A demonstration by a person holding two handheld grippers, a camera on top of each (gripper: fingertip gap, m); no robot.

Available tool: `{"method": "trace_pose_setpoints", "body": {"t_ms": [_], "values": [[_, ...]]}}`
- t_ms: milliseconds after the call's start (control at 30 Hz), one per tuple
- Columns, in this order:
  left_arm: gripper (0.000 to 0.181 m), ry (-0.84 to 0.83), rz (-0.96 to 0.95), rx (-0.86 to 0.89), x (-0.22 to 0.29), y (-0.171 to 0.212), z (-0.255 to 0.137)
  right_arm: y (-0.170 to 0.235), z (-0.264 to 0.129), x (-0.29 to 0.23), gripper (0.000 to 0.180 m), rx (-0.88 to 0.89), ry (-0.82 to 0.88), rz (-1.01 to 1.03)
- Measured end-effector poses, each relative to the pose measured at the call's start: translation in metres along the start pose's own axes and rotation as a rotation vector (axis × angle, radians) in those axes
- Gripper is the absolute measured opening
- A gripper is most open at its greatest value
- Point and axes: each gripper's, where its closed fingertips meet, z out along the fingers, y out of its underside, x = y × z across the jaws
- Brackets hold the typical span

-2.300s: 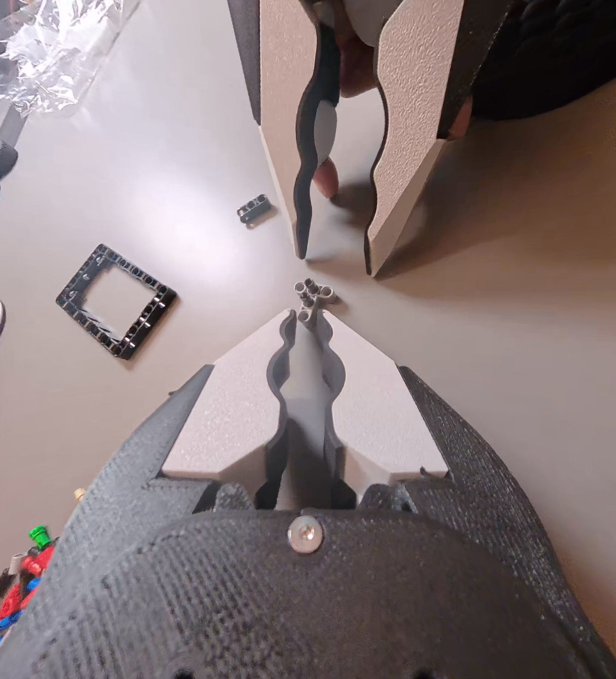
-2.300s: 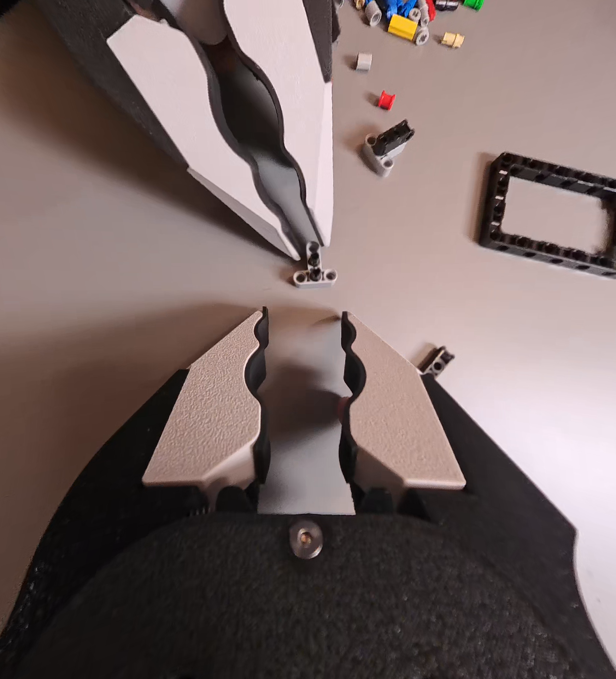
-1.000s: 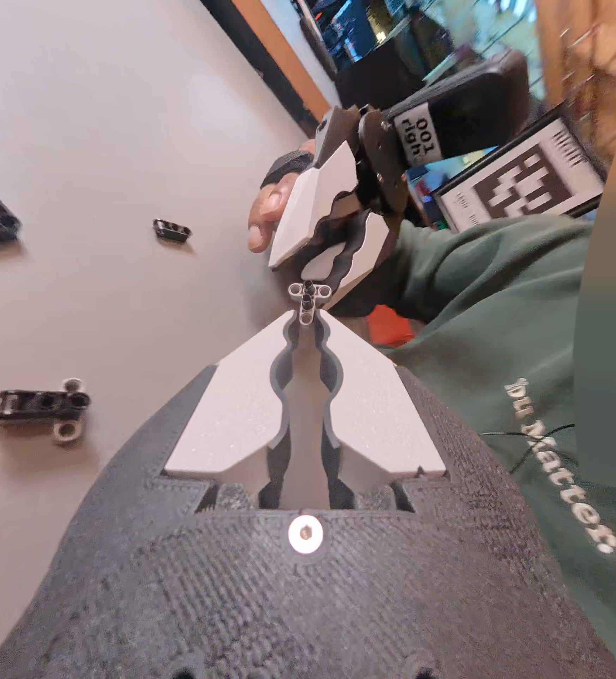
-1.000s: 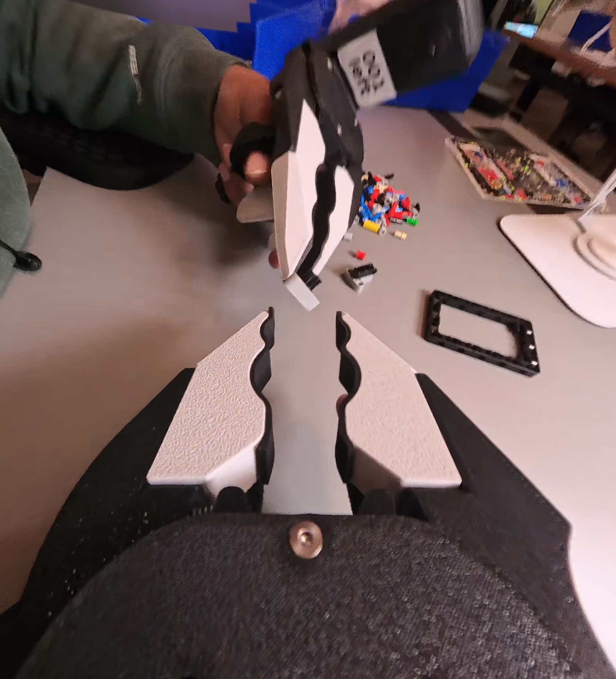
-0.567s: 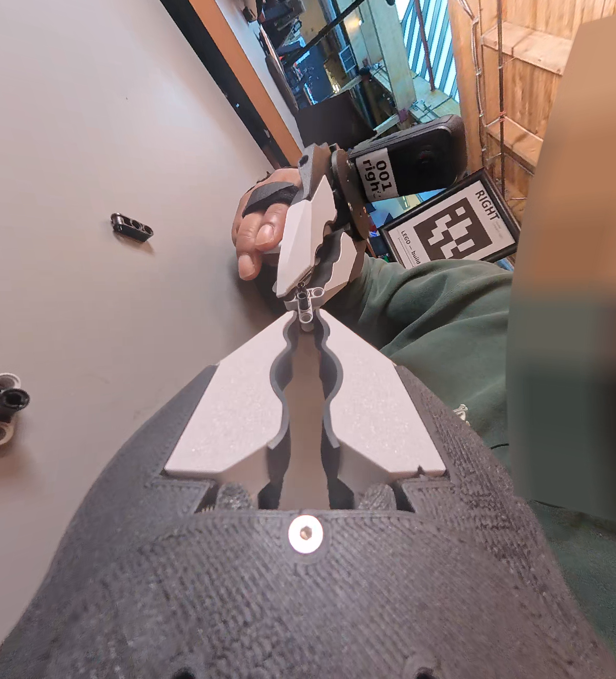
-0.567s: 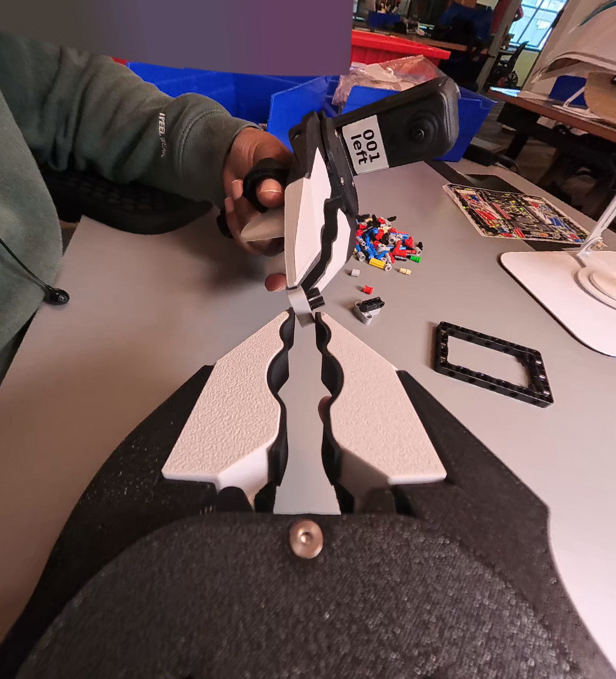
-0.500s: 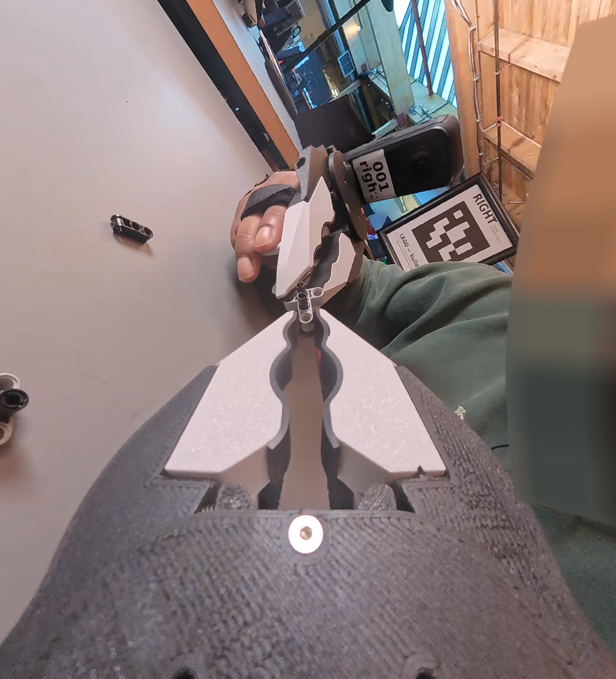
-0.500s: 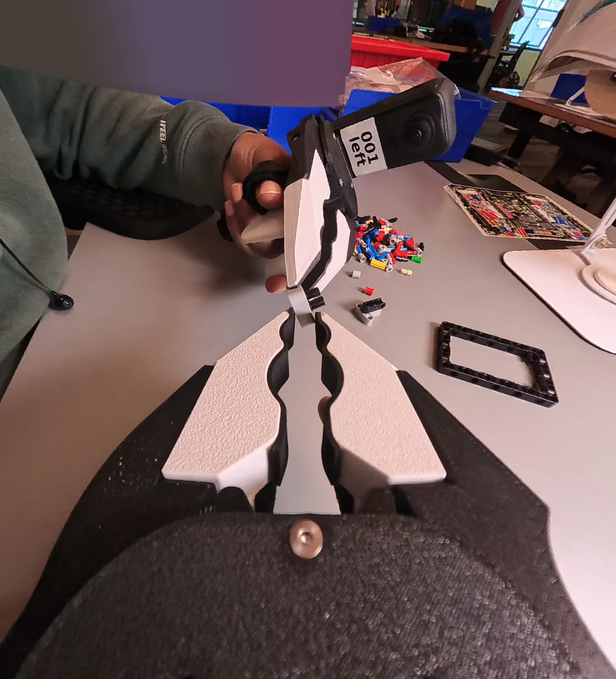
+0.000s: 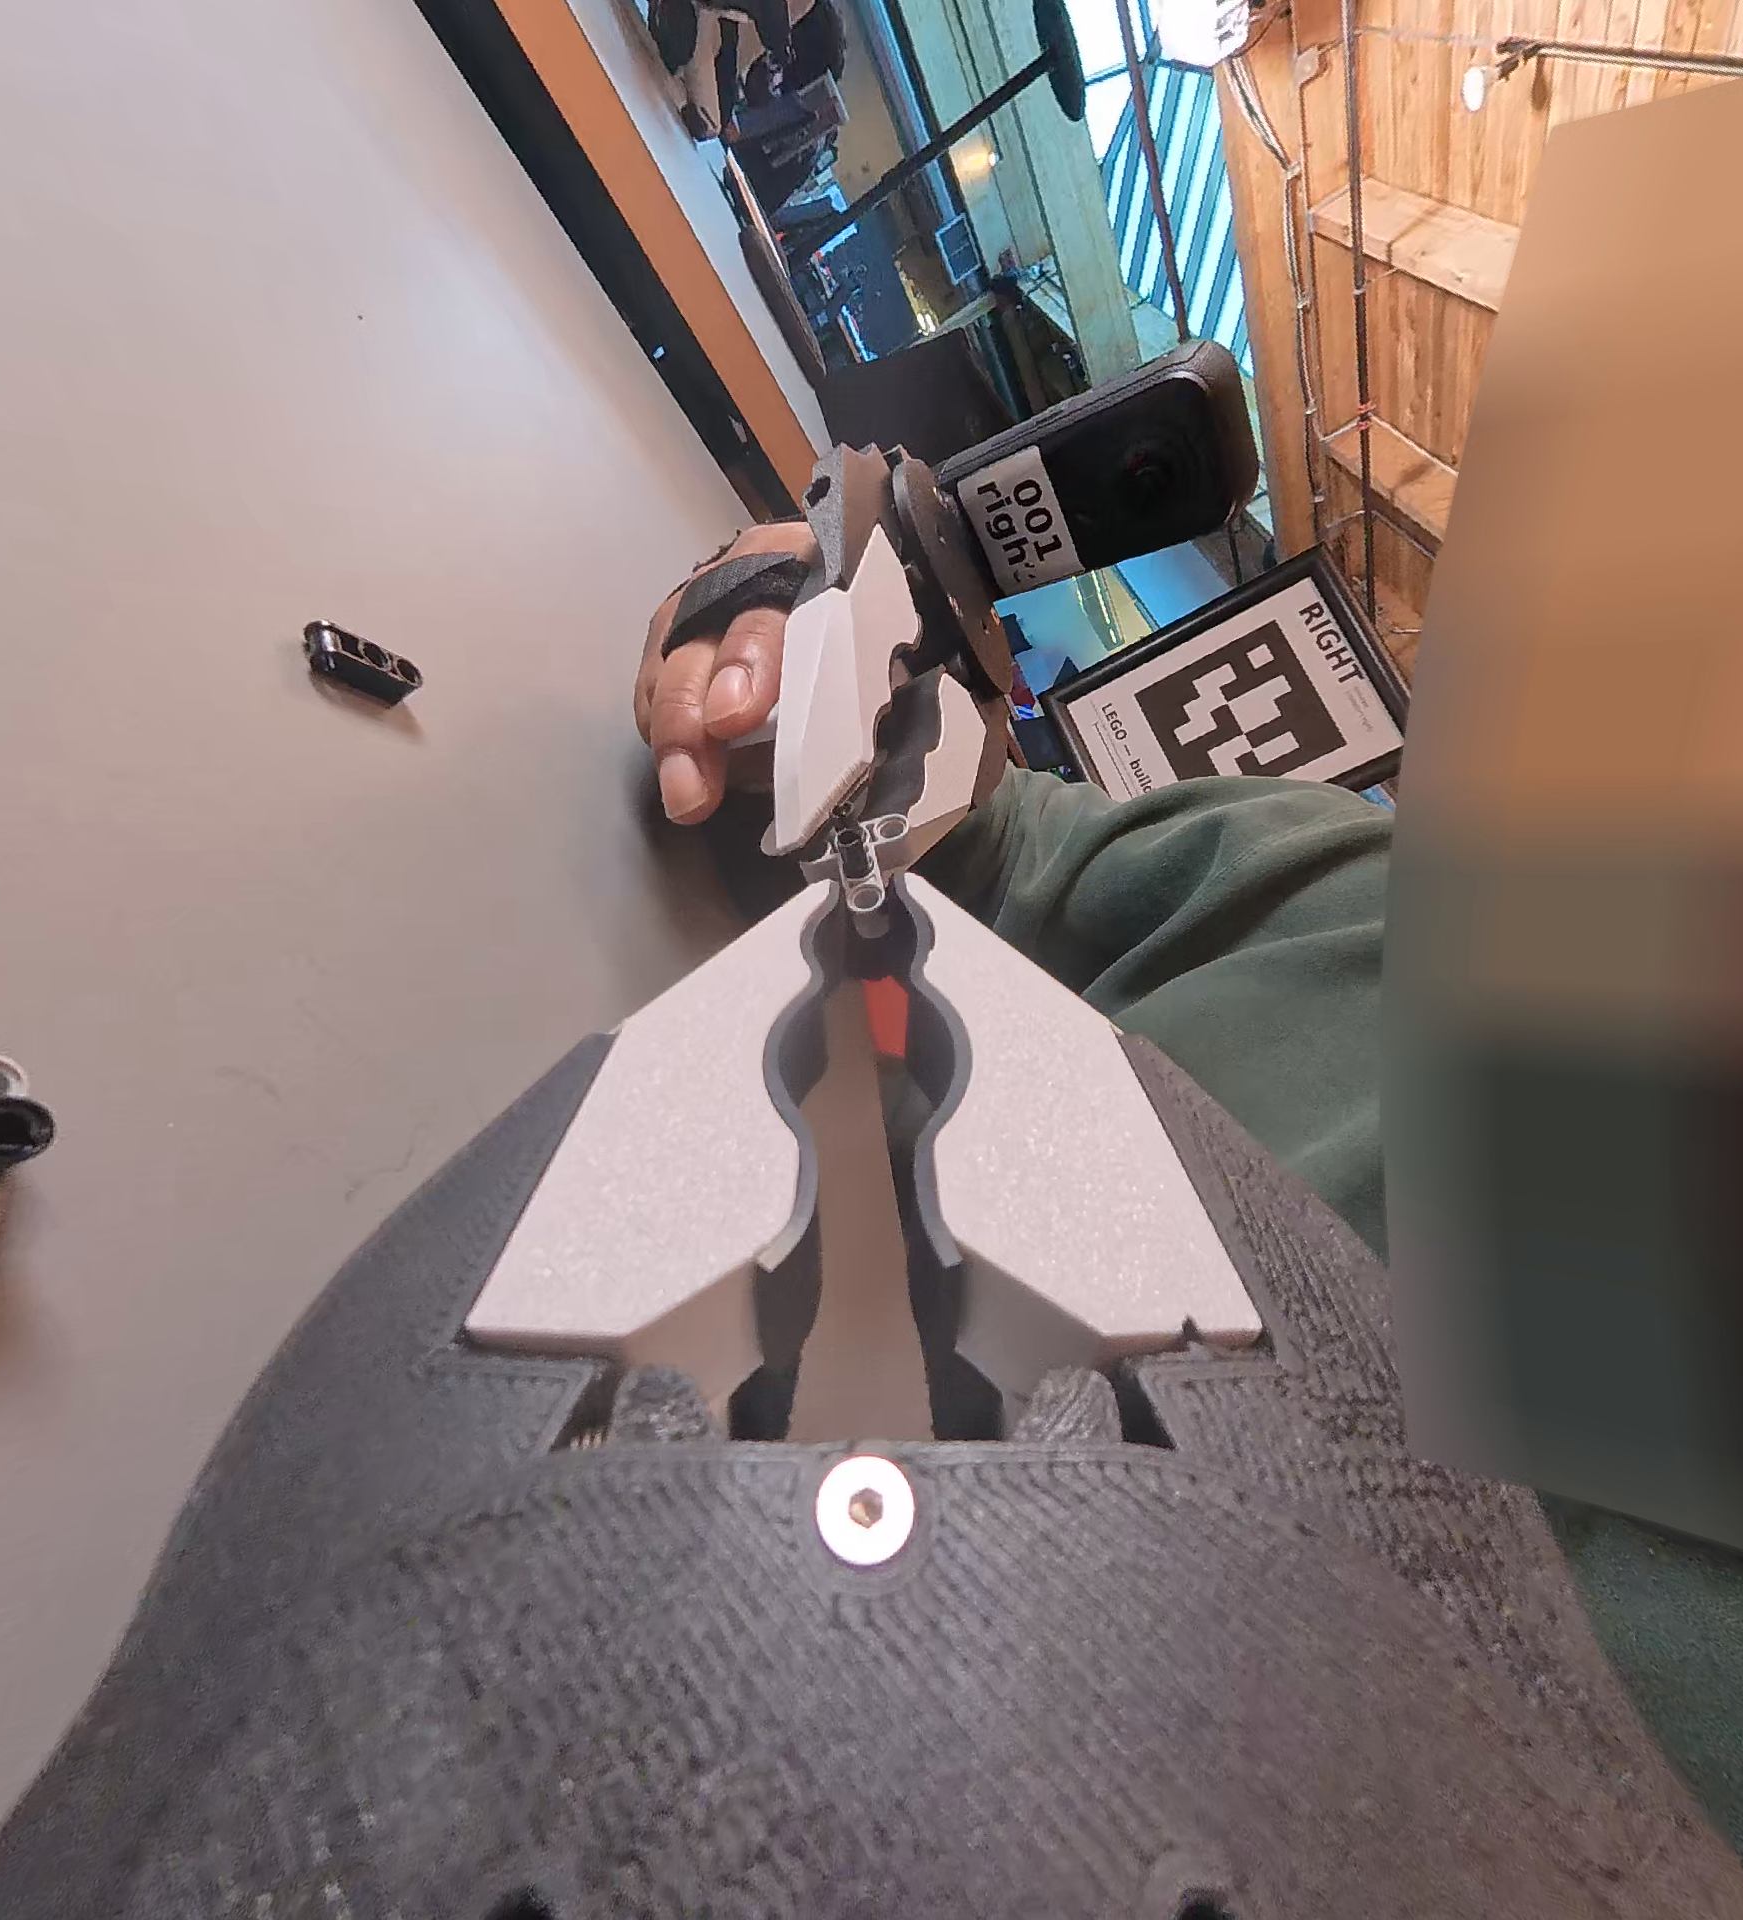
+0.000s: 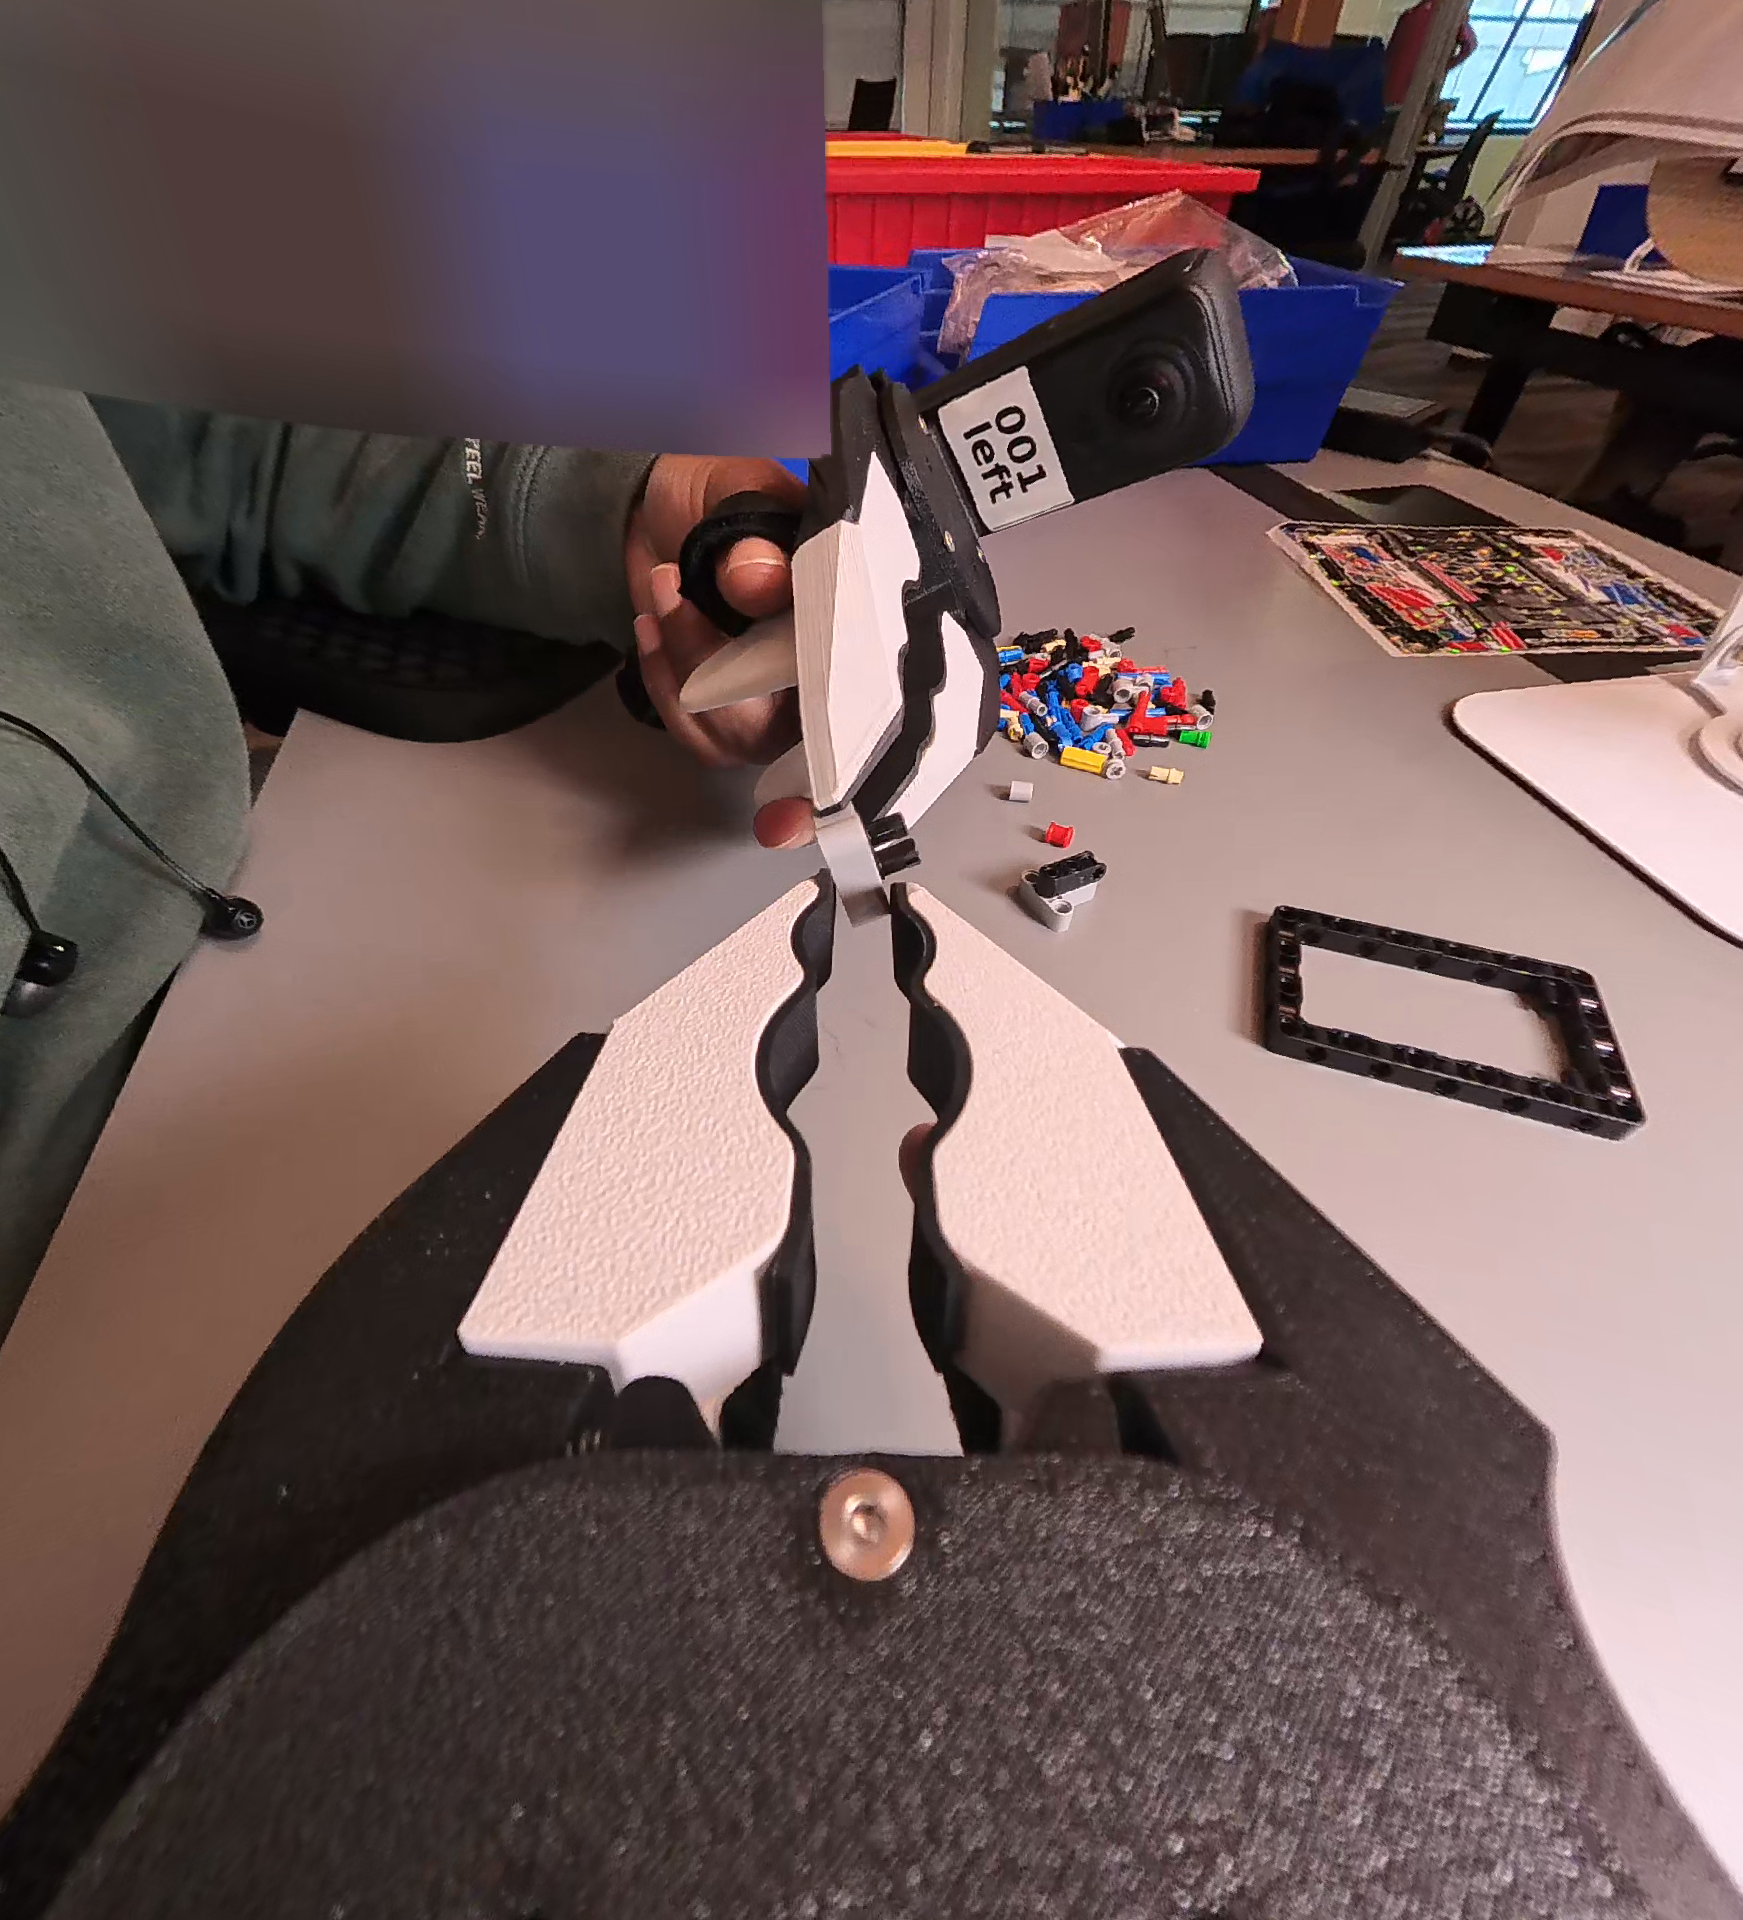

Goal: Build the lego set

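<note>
A small grey T-shaped piece (image 9: 866, 890) with a black pin (image 9: 851, 847) through it is held in the air above the grey table (image 9: 223, 416). My left gripper (image 9: 867, 906) is shut on the piece's stem. In the right wrist view the piece (image 10: 851, 871) hangs from the left gripper (image 10: 862, 823), with the black pin (image 10: 894, 854) sticking out sideways. My right gripper (image 10: 859, 902) has narrowed onto the lower end of the same piece. It also shows in the left wrist view (image 9: 846, 821), facing mine tip to tip.
A black rectangular frame (image 10: 1449, 1023), a grey-and-black sub-assembly (image 10: 1059, 883), a red bush (image 10: 1057, 832) and a pile of coloured pieces (image 10: 1095, 696) lie on the table. An instruction sheet (image 10: 1490, 587) and a white lamp base (image 10: 1656, 790) are at the right. A short black beam (image 9: 363, 662) lies apart. Left and right tips are no more than a few centimetres apart.
The left gripper lifted the T piece off the table and turned toward the right gripper. The right gripper's jaws narrowed from open onto the piece. Little moved in the last half second.
</note>
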Motion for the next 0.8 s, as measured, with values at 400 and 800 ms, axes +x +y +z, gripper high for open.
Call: {"method": "trace_pose_setpoints", "body": {"t_ms": [400, 800], "values": [[0.008, -0.017, 0.057, 0.010, 0.0008, -0.0007, -0.0006, -0.0006, 0.0003, 0.0012, 0.007, 0.008, 0.025, -0.042], [0.007, -0.096, 0.181, 0.014, -0.0014, -0.0011, 0.0016, -0.0002, 0.0003, 0.0057, 0.007, -0.013, 0.128, -0.233]]}}
